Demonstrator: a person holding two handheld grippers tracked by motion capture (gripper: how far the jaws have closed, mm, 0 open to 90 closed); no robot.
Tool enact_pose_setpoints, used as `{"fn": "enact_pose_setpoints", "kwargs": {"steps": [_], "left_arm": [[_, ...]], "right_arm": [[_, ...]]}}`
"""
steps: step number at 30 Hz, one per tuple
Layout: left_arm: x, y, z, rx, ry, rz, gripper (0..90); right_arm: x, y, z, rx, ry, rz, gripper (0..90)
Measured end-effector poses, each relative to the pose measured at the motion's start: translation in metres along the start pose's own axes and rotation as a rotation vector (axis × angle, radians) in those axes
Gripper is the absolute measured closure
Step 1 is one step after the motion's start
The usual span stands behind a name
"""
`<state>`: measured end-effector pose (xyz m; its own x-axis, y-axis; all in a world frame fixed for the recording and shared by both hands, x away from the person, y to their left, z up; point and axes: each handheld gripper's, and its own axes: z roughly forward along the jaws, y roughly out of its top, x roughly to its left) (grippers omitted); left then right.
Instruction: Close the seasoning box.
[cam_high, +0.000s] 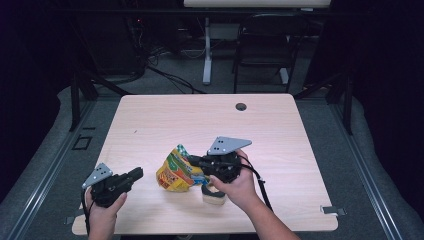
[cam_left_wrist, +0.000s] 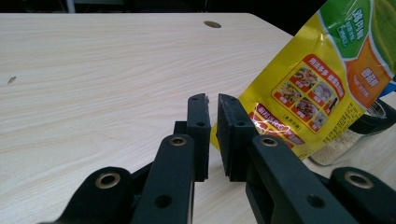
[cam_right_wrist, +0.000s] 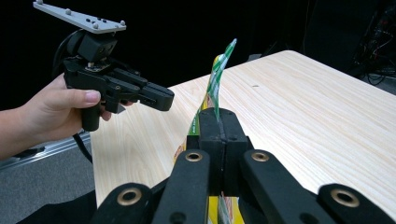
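1. Table (cam_high: 150, 120): pale wood top with rounded corners.
2. Hole (cam_high: 241, 106): small and round, in the table near its far edge, right of the middle.
3. Speck (cam_high: 134, 132): a small dark mark on the table toward its far left corner.
4. Chair (cam_high: 265, 45): black, on the floor beyond the far edge of the table.
5. Post (cam_high: 207, 50): white and upright, with a foot on the floor, left of the chair.
6. Cables (cam_high: 165, 75): black, trailing over the grey floor beyond the far left corner.
7. Tape (cam_high: 332, 210): a short piece at the near right corner of the table.
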<state>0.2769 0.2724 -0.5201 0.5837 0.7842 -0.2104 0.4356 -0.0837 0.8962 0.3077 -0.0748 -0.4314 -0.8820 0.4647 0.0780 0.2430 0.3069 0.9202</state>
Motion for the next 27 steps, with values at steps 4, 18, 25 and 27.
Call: {"fn": "enact_pose_setpoints", "kwargs": {"steps": [4, 18, 25, 27], "left_arm": [[0.000, 0.000, 0.000, 0.001, 0.000, -0.001, 82.8], [0.000, 0.000, 0.000, -0.005, 0.000, -0.006, 80.9], [0.000, 0.000, -0.002, -0.010, 0.002, -0.007, 80.0], [0.000, 0.001, -0.003, -0.012, 0.002, -0.006, 79.9]], "right_arm": [[0.001, 0.000, 0.004, 0.010, -0.002, -0.008, 90.0], [0.000, 0.005, 0.015, 0.008, 0.006, -0.006, 89.7], [0.003, 0.009, 0.025, 0.015, 0.017, -0.009, 88.7], [0.004, 0.010, 0.027, 0.021, 0.018, -0.016, 88.6]]}}
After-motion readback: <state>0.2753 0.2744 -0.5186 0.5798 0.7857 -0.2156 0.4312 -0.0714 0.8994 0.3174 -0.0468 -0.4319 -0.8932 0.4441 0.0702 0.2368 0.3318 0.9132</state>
